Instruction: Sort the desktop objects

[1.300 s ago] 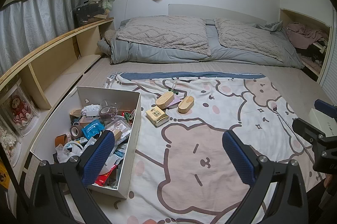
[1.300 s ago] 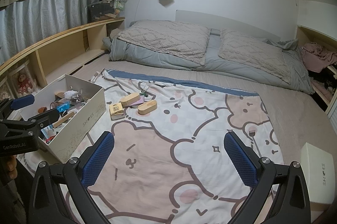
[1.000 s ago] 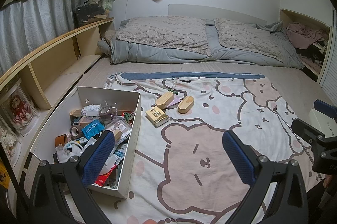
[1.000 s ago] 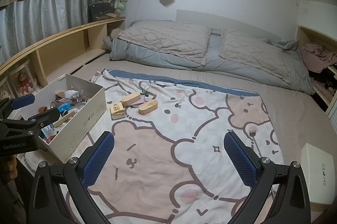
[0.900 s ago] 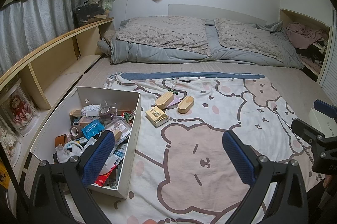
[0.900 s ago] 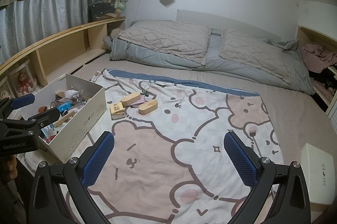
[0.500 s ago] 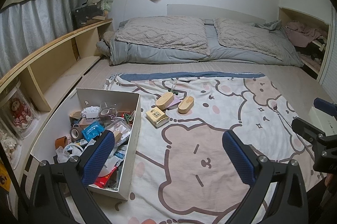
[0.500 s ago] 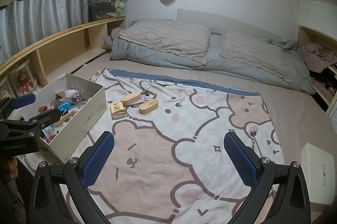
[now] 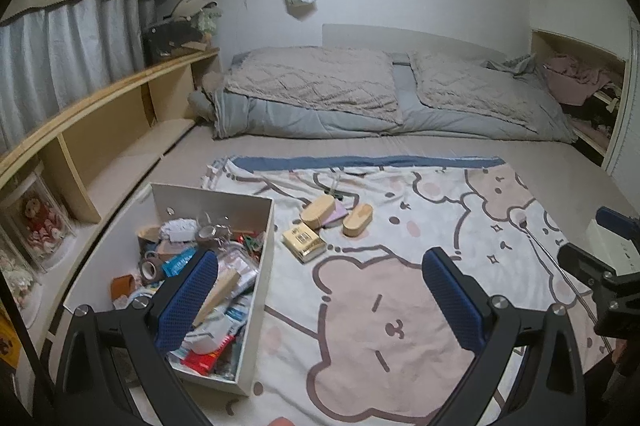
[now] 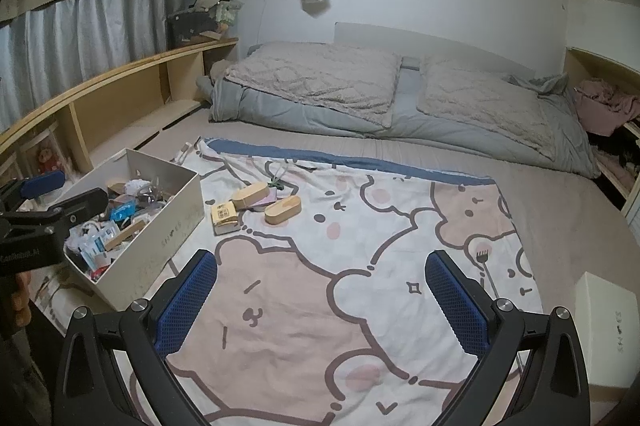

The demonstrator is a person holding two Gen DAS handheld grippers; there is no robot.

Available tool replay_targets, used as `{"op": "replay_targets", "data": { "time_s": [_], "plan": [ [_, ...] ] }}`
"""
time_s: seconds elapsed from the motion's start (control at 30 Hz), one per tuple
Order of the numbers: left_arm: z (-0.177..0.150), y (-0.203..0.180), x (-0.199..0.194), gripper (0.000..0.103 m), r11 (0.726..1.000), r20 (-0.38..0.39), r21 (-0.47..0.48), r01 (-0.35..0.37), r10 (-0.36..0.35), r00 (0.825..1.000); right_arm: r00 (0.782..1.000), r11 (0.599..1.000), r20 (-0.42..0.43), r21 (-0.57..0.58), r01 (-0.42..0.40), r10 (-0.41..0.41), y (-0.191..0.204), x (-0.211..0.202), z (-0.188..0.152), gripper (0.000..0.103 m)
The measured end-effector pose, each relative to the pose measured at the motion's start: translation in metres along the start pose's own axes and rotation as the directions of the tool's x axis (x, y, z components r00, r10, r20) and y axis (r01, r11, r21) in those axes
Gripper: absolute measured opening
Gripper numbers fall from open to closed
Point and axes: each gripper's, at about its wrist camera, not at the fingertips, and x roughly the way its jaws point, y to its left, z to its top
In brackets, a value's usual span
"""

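Your left tool (image 9: 320, 294) hangs wide open, empty, above the bear blanket (image 9: 400, 306), its left finger over the white box (image 9: 256, 266) crammed with clutter. Right of that box lie a yellow packet (image 9: 303, 244) and two wooden cases (image 9: 317, 210) (image 9: 357, 224), close together. Your right tool (image 10: 321, 298) is likewise spread wide, gripping nothing. A closed white box (image 10: 606, 330) sits at the blanket's right edge.

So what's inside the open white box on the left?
The box holds a loose heap: tape rolls, a blue packet, a wooden stick, red packaging. Lower layers and the bottom are covered.
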Motion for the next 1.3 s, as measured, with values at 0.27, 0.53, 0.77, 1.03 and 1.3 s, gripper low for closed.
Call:
{"op": "replay_targets", "data": {
  "time_s": [0.27, 0.53, 0.77, 1.03, 1.3],
  "plan": [
    [0.014, 0.007, -0.004, 0.103, 1.0, 0.044, 0.001, -0.018, 0.018, 0.999, 1.0, 1.0, 0.017, 0.029, -0.004, 0.003, -0.01, -0.004, 0.004, 0.103],
    [0.04, 0.002, -0.008, 0.103, 1.0, 0.083, 0.001, -0.031, 0.031, 0.996, 0.999, 0.999, 0.031, 0.039, -0.018, 0.017, -0.016, -0.011, 0.004, 0.103],
    [0.065, -0.037, 0.004, 0.103, 0.993, 0.139, 0.072, -0.092, 0.081, 0.987, 0.999, 0.999, 0.049, 0.041, -0.025, 0.023, -0.021, -0.017, 0.007, 0.103],
    [0.067, -0.073, 0.044, 0.103, 0.997, 0.12, 0.065, -0.049, 0.041, 0.992, 0.999, 0.999, 0.047, 0.039, -0.017, 0.015, -0.028, -0.014, 0.014, 0.103],
    [0.063, -0.084, 0.078, 0.103, 0.998, 0.127, 0.017, -0.064, 0.062, 0.99, 0.999, 1.0, 0.049, 0.019, 0.01, -0.011, -0.047, 0.001, 0.028, 0.103]
  ]
}}
